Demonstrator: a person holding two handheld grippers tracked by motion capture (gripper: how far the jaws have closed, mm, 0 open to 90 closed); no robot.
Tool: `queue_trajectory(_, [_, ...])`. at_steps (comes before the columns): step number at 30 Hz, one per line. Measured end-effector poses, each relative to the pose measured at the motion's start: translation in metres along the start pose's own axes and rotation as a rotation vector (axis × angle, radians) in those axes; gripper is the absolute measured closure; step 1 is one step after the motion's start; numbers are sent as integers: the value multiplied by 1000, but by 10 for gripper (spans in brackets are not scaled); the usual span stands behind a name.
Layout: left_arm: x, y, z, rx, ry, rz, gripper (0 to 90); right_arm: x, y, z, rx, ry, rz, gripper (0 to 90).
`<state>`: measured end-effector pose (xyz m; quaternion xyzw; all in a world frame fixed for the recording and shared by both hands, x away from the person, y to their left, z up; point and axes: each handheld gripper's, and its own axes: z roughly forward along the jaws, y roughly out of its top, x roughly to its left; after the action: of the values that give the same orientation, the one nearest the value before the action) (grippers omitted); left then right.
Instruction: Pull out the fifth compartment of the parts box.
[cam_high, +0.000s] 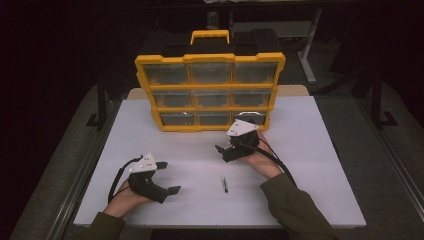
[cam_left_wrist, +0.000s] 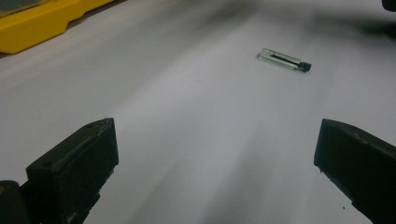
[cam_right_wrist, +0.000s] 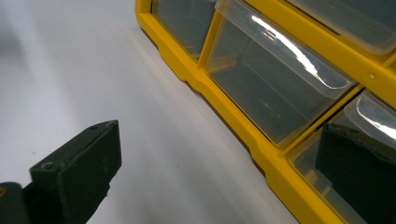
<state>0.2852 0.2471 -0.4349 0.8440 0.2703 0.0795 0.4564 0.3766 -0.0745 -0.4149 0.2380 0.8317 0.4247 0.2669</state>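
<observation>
A small metal clip (cam_high: 225, 184) lies lengthwise on the white bench (cam_high: 320, 165) between both released tools, nearer the right tool (cam_high: 226, 148) than the left tool (cam_high: 169, 177).

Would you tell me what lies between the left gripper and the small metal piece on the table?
Nothing: the left gripper view shows bare white table between the left gripper and the metal piece.

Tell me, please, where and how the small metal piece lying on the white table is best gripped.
Probably from above, across its narrow width at mid-length. The small metal piece lies flat on the table, long and thin with a dark tip, so closing on its long edges seems surest. The left gripper, open and facing it, looks best placed.
</observation>
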Motion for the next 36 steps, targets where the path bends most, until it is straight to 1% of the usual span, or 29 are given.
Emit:
queue_trajectory(1, [0, 0, 0, 1, 0, 6, 0, 1, 0, 0, -1, -3, 0, 0])
queue_trajectory(4, [0, 0, 0, -1, -1, 6, 0, 1, 0, 0, -2, -8, -6, 0])
queue_trajectory(7, [-1, 0, 0, -6, -1, -1, 0, 2, 1, 0, 1, -19, -26, 0])
queue_trajectory(10, [0, 0, 0, -4, -1, 6, 0, 2, 0, 0, 1, -24, -34, 0])
queue_trajectory(14, [-1, 1, -1, -8, -1, 1, 0, 3, 1, -1, -1, -34, -50, 0])
queue_trajectory(17, [-1, 1, -1, -9, 3, 6, 0, 3, 1, -2, 1, -46, -68, 0])
queue_trajectory(21, [-1, 1, -1, -9, 5, 2, 0, 5, 2, -2, -4, -55, -77, 0])
queue_trajectory(27, [-1, 1, -1, -9, 7, 3, 0, 7, 1, -1, 7, -71, -107, 0])
queue_trajectory(28, [-1, 1, -1, -5, 7, 5, 0, 7, 1, -1, 9, -72, -108, 0])
queue_trajectory(32, [-1, 1, -1, -2, 7, 15, 0, 9, 1, 0, 15, -84, -140, 0])
queue_trajectory(36, [-1, 1, -1, -2, 7, 19, 0, 11, 1, -1, 13, -95, -149, 0])
